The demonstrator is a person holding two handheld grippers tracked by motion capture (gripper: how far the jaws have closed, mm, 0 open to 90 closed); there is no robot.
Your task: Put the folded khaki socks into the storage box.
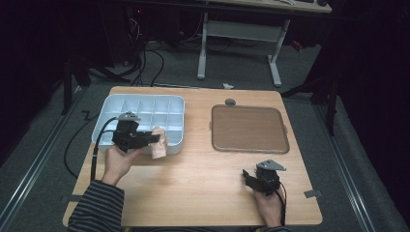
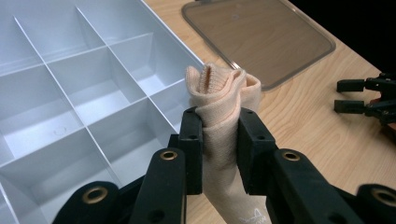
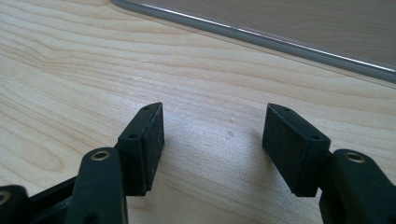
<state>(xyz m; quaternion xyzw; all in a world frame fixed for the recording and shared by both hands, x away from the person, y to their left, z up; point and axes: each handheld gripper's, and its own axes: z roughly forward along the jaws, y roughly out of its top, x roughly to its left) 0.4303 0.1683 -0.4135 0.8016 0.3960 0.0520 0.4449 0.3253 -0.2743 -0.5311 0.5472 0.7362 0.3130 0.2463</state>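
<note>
sock [image 2: 223, 107]: soft, light, limp; pinched mid-roll, centre frame
left gripper [image 2: 219, 140]: clamped on sock
right gripper [image 3: 212, 140]: apart, over bench [image 3: 70, 56]

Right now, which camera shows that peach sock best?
The left gripper view: the sock sits close up, pinched between the left gripper jaws by the white tray. The high view shows it small, at the tray's near edge.

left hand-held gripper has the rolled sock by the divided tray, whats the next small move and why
Probably carry the sock a little further over the tray and lower it into the nearest empty compartment. The left hand-held gripper is clamped on it at the tray's near corner, every visible compartment is empty, and the right hand-held gripper rests open on the table.
</note>
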